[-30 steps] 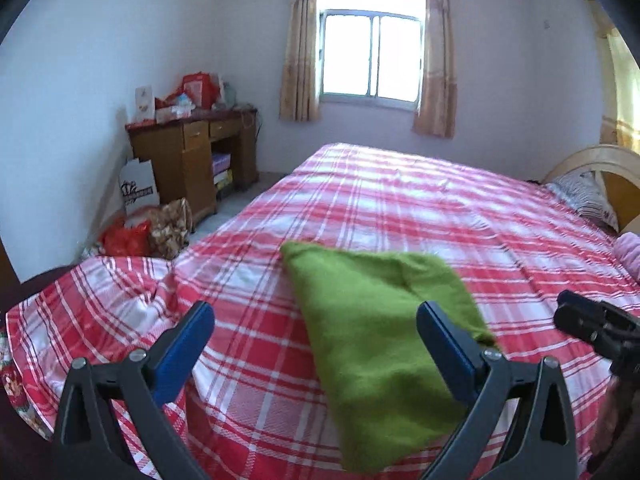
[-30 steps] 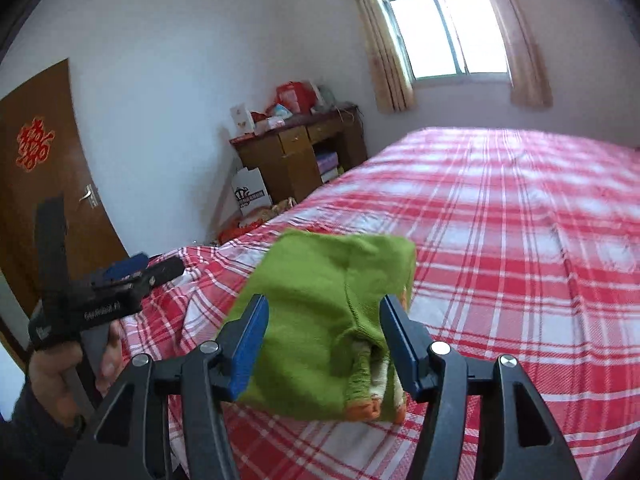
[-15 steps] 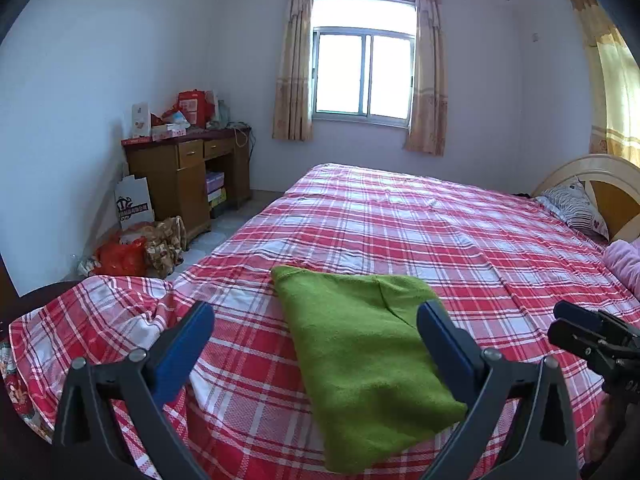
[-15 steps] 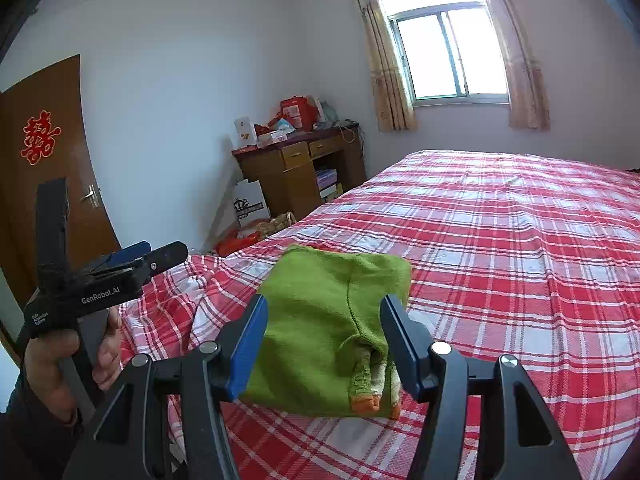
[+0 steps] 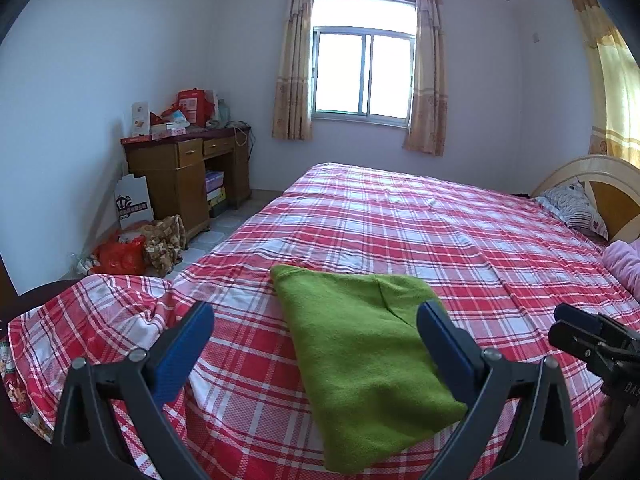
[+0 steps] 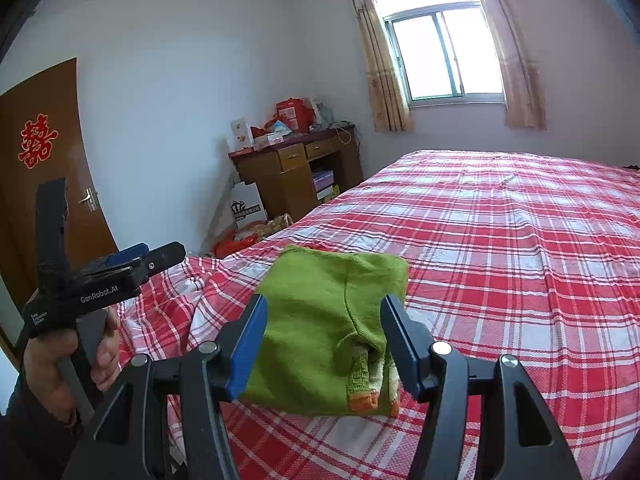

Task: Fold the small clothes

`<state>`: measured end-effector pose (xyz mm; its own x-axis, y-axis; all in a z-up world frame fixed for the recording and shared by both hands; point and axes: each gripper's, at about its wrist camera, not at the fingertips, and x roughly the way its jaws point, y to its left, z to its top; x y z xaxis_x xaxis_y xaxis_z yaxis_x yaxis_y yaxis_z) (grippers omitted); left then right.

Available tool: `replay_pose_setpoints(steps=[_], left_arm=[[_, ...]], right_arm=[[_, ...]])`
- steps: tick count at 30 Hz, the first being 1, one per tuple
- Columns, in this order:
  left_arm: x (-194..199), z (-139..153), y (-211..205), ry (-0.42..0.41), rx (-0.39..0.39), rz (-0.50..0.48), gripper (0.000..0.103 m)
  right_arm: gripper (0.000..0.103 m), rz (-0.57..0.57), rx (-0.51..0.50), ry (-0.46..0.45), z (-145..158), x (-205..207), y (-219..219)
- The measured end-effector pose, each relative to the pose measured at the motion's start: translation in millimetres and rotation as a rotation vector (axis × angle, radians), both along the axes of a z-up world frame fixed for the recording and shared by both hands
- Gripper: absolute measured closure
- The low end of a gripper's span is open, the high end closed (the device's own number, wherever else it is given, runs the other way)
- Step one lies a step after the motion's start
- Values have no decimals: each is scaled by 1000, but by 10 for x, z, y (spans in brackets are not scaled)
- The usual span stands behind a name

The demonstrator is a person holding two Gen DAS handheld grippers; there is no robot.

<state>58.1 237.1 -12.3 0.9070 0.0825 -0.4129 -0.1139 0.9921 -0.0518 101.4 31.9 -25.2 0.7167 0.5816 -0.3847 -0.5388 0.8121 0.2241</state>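
left gripper [image 6: 132,258]: "GenRobot.AI" on its side, left of the right jaws
door [image 6: 44,168]: red double-happiness sign

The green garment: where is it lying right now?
The folded green garment lies on the red plaid bedspread near the bed's foot corner, low centre in both wrist views, just ahead of both open grippers, touching neither.
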Motion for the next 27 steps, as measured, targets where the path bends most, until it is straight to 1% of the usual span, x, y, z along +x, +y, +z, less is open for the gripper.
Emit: replay_pose_setpoints(steps=[27], left_arm=[[7,-77,-55,15,-1,-1,0]], right_arm=[[43,0,4,14,-36,1,18]])
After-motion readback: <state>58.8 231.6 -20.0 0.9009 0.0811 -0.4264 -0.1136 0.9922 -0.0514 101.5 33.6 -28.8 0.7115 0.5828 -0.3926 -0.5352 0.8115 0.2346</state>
